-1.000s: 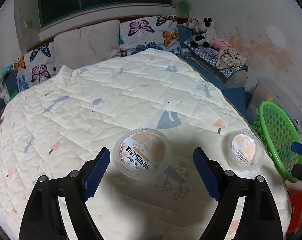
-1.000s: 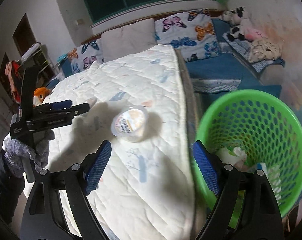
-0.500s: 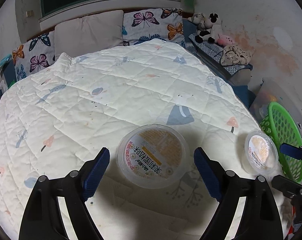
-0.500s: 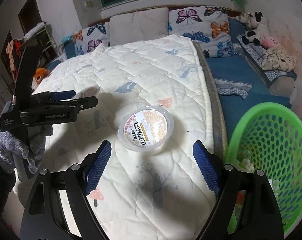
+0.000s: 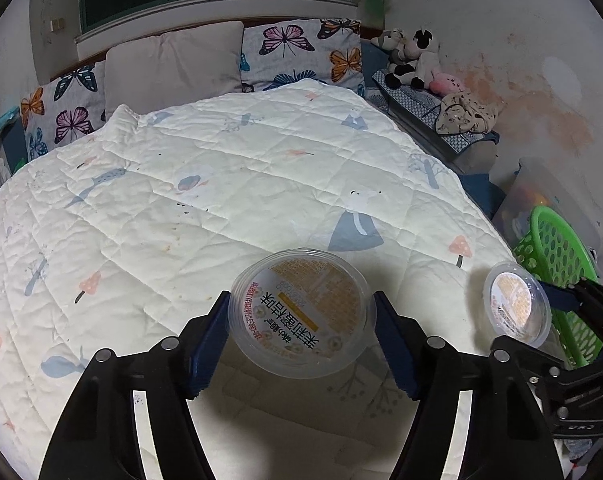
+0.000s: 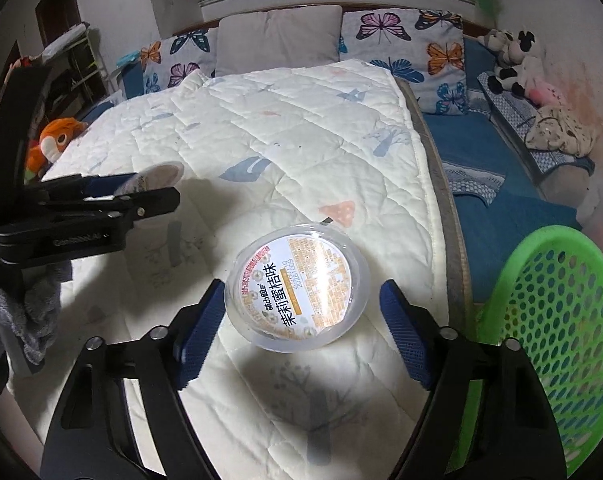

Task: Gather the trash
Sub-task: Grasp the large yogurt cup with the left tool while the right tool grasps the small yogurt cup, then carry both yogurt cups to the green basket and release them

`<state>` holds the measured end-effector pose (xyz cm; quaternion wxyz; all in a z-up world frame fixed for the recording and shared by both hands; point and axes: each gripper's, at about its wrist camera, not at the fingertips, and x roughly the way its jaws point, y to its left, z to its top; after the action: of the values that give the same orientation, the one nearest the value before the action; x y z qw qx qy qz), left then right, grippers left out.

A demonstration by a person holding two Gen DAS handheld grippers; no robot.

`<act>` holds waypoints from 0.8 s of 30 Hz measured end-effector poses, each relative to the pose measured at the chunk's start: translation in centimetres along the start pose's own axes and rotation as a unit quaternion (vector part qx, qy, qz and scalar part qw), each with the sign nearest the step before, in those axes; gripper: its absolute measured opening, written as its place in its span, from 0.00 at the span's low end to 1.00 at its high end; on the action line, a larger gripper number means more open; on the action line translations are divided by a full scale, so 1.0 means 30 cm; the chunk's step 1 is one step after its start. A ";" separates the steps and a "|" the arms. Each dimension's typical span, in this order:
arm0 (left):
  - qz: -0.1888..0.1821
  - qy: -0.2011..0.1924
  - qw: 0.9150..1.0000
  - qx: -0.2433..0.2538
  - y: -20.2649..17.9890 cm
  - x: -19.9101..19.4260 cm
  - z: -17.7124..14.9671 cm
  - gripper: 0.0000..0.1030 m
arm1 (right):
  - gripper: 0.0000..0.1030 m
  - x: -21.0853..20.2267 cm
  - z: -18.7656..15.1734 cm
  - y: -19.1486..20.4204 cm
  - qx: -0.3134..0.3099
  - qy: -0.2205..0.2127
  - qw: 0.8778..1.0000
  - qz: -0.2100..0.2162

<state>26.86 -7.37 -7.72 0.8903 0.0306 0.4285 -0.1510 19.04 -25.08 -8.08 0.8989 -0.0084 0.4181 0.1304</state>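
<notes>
Left wrist view: left gripper fingers, just closing, grip a cup. Right gripper fingers, also closing, flank another cup, not yet touching; basket at 3 o'clock.

Cup lid reads "茉莉蜜桔味", dated 20261009.

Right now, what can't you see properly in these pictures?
- Green basket, right wrist view: the picture's edge cuts it off, so I cannot tell what is inside.
- Cup by the basket, right wrist view: glare blurs the small print on its lid, and the lid hides what is inside.
- Clear storage box, left wrist view: it is blurry near the picture's edge, and the basket covers its lower part.
</notes>
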 end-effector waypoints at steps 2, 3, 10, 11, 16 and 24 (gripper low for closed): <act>-0.002 -0.003 1.000 0.000 0.001 -0.013 0.002 0.65 | 0.66 -0.002 -0.004 0.006 -0.003 0.000 1.000 0.002; -0.001 -0.005 1.000 0.001 0.001 -0.017 0.003 0.65 | 0.63 -0.008 -0.006 0.008 -0.003 -0.003 1.000 0.003; -0.009 -0.024 1.000 0.011 -0.038 -0.085 0.014 0.65 | 0.63 -0.068 -0.028 -0.009 0.012 -0.017 1.000 0.008; -0.010 -0.027 1.000 0.013 -0.045 -0.094 0.013 0.65 | 0.63 -0.081 -0.032 -0.015 0.015 -0.020 1.000 0.009; -0.021 -0.038 0.999 0.027 -0.110 -0.139 0.020 0.65 | 0.63 -0.155 -0.064 -0.047 0.030 -0.032 0.999 0.004; -0.054 -0.047 0.996 0.059 -0.274 -0.181 0.032 0.65 | 0.63 -0.268 -0.135 -0.172 0.067 -0.049 0.996 -0.028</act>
<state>21.98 -14.05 -2.31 0.8966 0.0532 0.3776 -0.2251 12.30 -32.40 -5.12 0.9203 0.0470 0.3808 0.0768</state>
